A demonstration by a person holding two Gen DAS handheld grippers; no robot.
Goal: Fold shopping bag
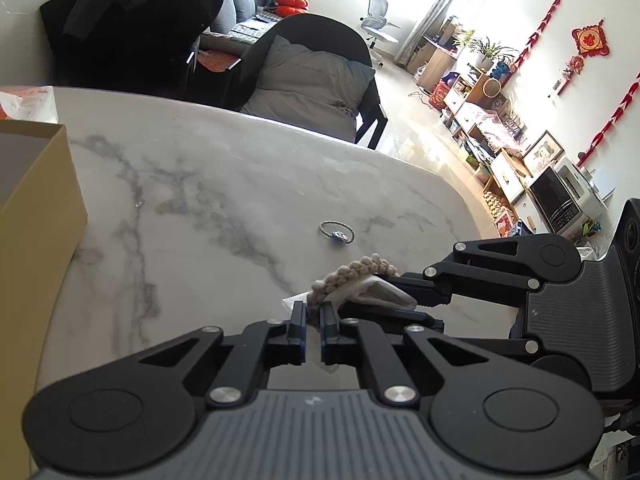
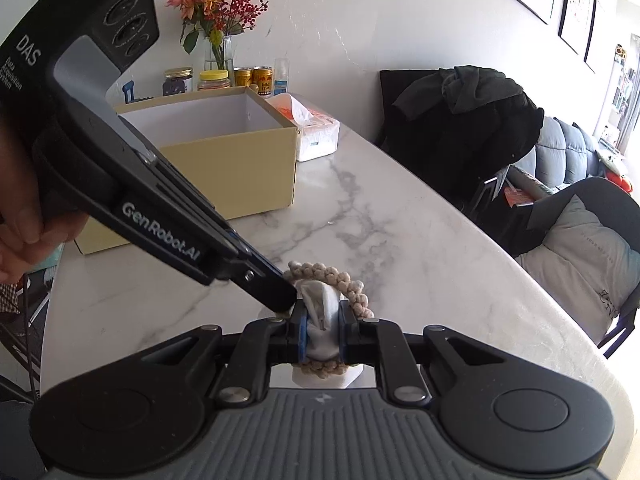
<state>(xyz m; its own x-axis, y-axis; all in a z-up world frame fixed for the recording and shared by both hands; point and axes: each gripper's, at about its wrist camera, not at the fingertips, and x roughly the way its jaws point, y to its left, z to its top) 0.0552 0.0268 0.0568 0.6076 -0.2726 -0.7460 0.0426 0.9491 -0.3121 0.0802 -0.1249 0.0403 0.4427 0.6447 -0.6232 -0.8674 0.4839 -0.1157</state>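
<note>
Right gripper [image 2: 323, 334] clamps the folded white shopping bag [image 2: 320, 320] just above the marble table [image 2: 400, 240], while the pinched-shut left gripper [image 1: 314, 322] nips its braided cord handle [image 1: 352, 272]; soft, light, springy fabric, best held mid-bundle.

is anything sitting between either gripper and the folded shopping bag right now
Nothing visible does. The right gripper is already clamped on the rolled white shopping bag, and the left gripper is shut at the braided cord handle wrapped around it. The hair tie on the marble table lies beyond them.
</note>
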